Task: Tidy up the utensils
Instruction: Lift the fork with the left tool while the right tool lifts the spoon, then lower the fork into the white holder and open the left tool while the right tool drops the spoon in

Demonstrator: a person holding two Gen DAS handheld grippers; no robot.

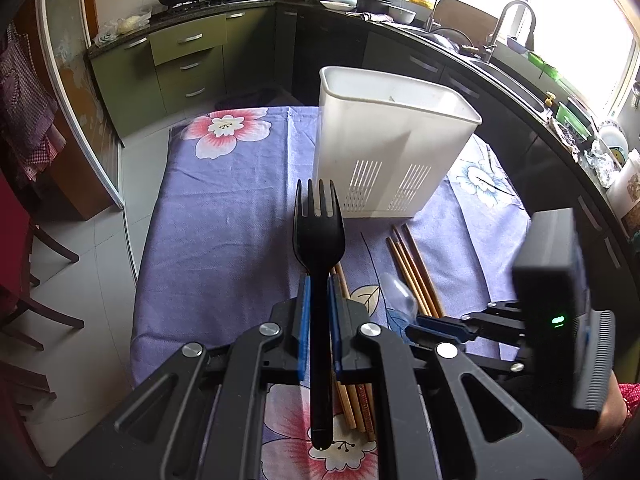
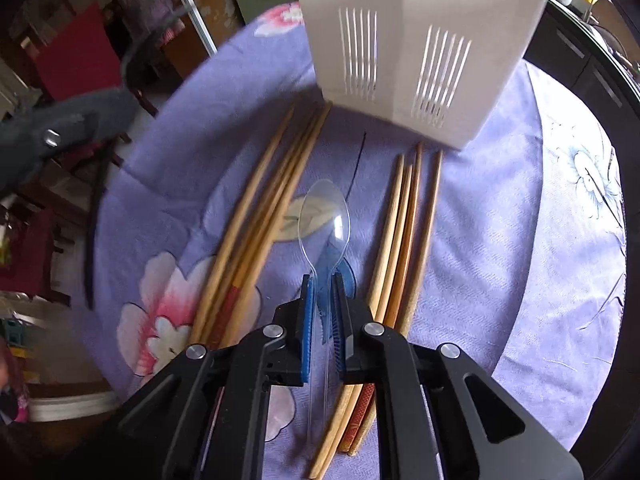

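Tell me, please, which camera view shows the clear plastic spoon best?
The right wrist view: the clear spoon lies centred, its handle between the right gripper pads. The left wrist view catches only its bowl, partly hidden.

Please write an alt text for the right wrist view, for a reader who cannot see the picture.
The right claw is shut on a clear plastic spoon above a purple flowered tablecloth. Two bundles of wooden chopsticks lie on either side of it, and a white slotted plastic utensil holder stands beyond them.
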